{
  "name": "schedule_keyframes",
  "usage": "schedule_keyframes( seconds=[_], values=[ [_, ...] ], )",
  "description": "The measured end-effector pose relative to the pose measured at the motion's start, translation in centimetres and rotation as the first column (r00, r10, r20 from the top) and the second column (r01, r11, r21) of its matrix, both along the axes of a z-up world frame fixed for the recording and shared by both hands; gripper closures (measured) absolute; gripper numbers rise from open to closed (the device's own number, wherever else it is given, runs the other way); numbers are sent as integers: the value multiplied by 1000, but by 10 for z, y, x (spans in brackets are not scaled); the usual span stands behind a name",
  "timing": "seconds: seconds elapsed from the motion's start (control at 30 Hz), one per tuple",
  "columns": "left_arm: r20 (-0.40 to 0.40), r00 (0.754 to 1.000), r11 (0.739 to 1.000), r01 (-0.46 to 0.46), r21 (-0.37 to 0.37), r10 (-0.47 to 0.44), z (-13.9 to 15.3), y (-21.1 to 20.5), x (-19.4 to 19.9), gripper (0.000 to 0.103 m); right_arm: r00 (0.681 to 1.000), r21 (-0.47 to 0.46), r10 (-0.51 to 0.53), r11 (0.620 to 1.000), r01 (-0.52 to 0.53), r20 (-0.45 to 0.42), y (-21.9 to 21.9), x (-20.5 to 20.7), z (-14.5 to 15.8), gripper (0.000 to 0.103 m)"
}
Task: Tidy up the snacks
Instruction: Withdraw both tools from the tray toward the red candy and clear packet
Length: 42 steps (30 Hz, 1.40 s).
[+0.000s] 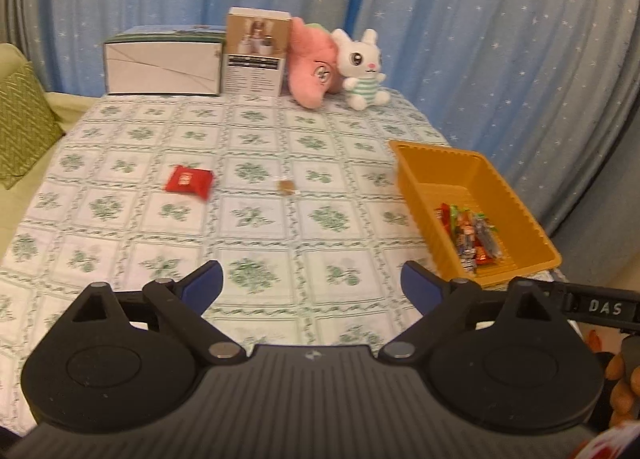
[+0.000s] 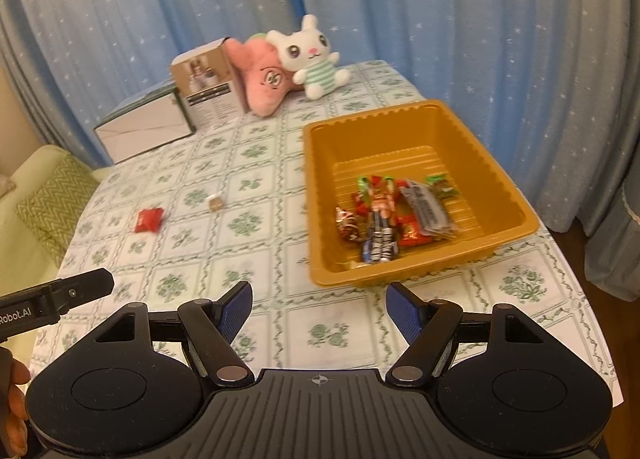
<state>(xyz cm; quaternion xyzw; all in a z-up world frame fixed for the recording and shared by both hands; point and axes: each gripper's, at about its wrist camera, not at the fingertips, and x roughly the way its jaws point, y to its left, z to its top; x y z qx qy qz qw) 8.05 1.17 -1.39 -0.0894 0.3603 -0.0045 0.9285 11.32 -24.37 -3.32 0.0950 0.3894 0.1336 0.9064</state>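
Fingers came first in both views: your left gripper (image 1: pixel 311 283) stood spread wide with nothing between its blue pads, and your right gripper (image 2: pixel 319 309) was also parted and empty, both hanging over the tablecloth (image 1: pixel 256 219) and tilted down toward it. Just past the right gripper sat the orange tray (image 2: pixel 496 163), its near wall almost touching the fingertips in that view, with a heap of wrapped snacks (image 2: pixel 394 215) lying in its near half. From the left gripper the same tray lay ahead and off to the right. Two pieces remained loose on the cloth, and these looked like the ones the next reach would turn on: a red packet (image 1: pixel 188 181) ahead and to the left of your left gripper, and a small brown sweet (image 1: pixel 286 186) nearly straight ahead of it. Judging by both views, your left hand was the nearer to each, while the right would have had to cross over. The packet's long axis appeared to run roughly across the left view, though motion blur softened its edges. Printing on every wrapper was unreadable, and the brown sweet was too small to identify. At the far edge stood a white box (image 1: pixel 162 67), a brown carton (image 1: pixel 256 55) and two plush toys (image 1: pixel 340 63).
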Motion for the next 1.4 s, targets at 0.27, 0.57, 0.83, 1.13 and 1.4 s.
schedule_keyframes(
  seconds=[0.27, 0.57, 0.83, 1.13, 1.4],
  values=[
    [-4, 999, 999, -48, 9, 48, 0, 20, -10, 5, 999, -13, 41, 999, -41, 6, 20, -4, 3, 29],
    [0, 997, 997, -82, 16, 82, 1, 35, -14, 5, 998, -20, 62, 998, -62, 8, 32, -4, 2, 29],
    [5, 993, 993, -116, 22, 116, 1, 51, -11, 5, 997, -24, 79, 997, -79, 13, 42, 2, 2, 29],
    [4, 990, 989, -141, 40, 141, 0, 70, 7, 5, 992, -38, 104, 994, -101, 71, 63, 13, 5, 29],
    [-7, 986, 985, -164, 44, 165, -10, 90, 39, 5, 984, -55, 153, 987, -149, 89, 90, 41, -3, 29]
  ],
)
